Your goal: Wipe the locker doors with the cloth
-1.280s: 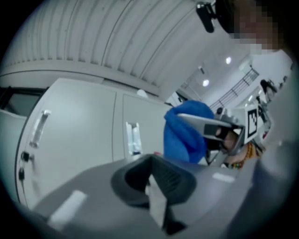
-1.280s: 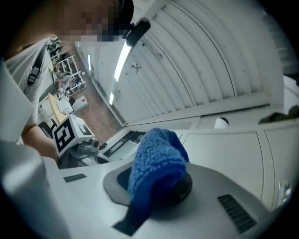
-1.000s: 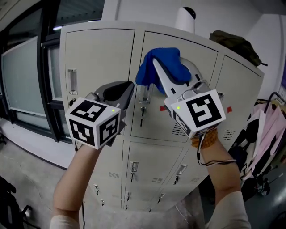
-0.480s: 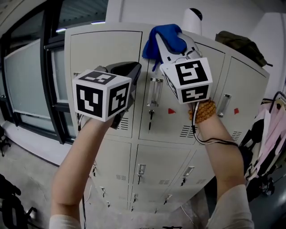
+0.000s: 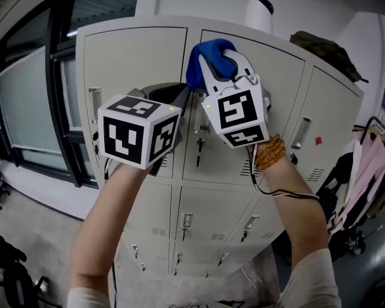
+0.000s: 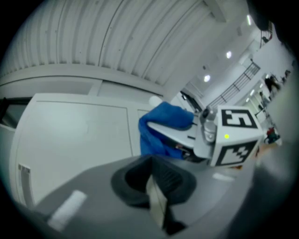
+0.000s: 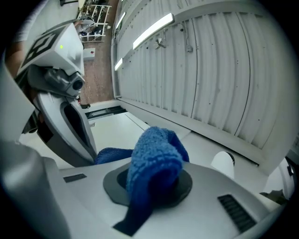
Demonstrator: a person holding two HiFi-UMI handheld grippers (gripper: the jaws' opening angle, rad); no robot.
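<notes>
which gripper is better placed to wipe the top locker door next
Right. The right gripper is shut on the blue cloth, raised at the top middle locker door. The left gripper is shut on nothing, lower and off to the side.

From where I'm standing, I'm counting two grippers being held up: the left gripper (image 5: 171,95) and the right gripper (image 5: 219,60). Each is carrying one marker cube (image 5: 138,135), so two cubes are showing. One blue cloth (image 5: 210,48) is showing, and no second one. Three locker doors (image 5: 135,78) are running across the top row. The rows below are lying partly behind the two forearms (image 5: 105,222), so I'm not giving a full count of doors. On top of the lockers, one white cylinder (image 5: 260,15) and one dark bundle (image 5: 328,54) are resting. One bead bracelet (image 5: 269,153) is circling the right wrist, and one red tag (image 5: 317,141) is showing.
</notes>
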